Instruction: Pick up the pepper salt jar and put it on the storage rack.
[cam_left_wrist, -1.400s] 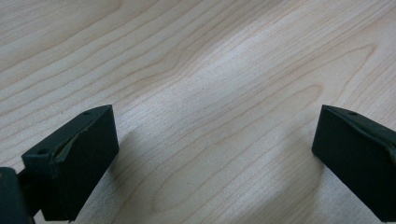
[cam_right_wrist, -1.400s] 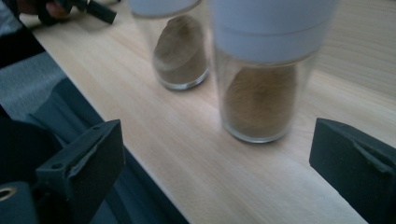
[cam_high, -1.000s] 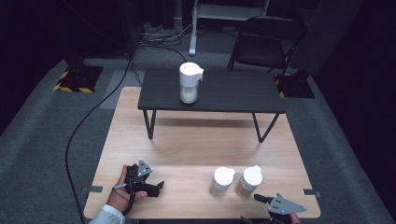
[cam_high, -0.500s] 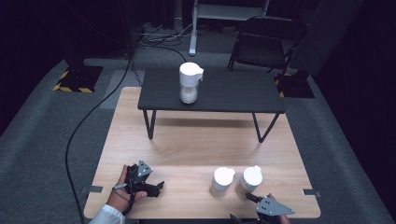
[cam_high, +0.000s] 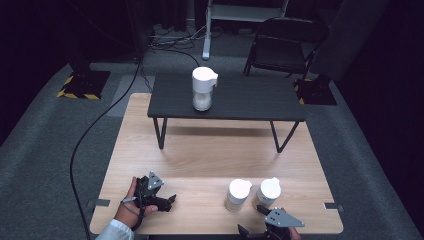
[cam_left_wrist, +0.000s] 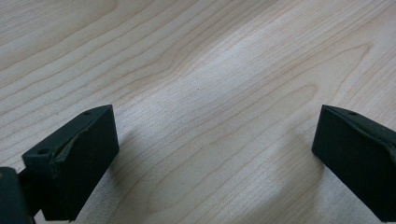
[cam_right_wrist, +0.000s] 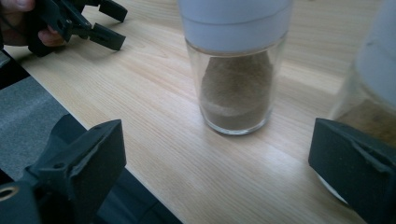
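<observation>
At the near left corner of the light wooden table (cam_high: 200, 160), the left gripper (cam_high: 167, 201) lies low in the person's left hand (cam_high: 131, 207). Its jaws stand wide apart with nothing between them, bare wood grain under them in its own view.

Further right, near the front edge, two glass jars with white lids stand just beside each other. The left jar (cam_high: 237, 195) holds a brownish powder heaped against one side of the glass, as the right gripper view (cam_right_wrist: 237, 70) shows. The right jar (cam_high: 268, 192) sits close to it, blurred at the edge of that view. A third, taller white-lidded container (cam_high: 203, 89) stands well apart on the small dark table (cam_high: 260, 100) at the back.

At the near right edge, just in front of the jars, the right gripper (cam_high: 257, 220) hovers with jaws spread wide and empty, aimed between the two jars rather than squarely at either.

The risk I see lies in that tight spacing. If the gripper goes forward on this line, one jaw would likely strike a jar's wall instead of passing around it, and could push it into its neighbour or tip it. Both stand near the front edge, so a knock toward the person might send one off the table. Smooth glass could also slip in a shallow or off-centre grip.
</observation>
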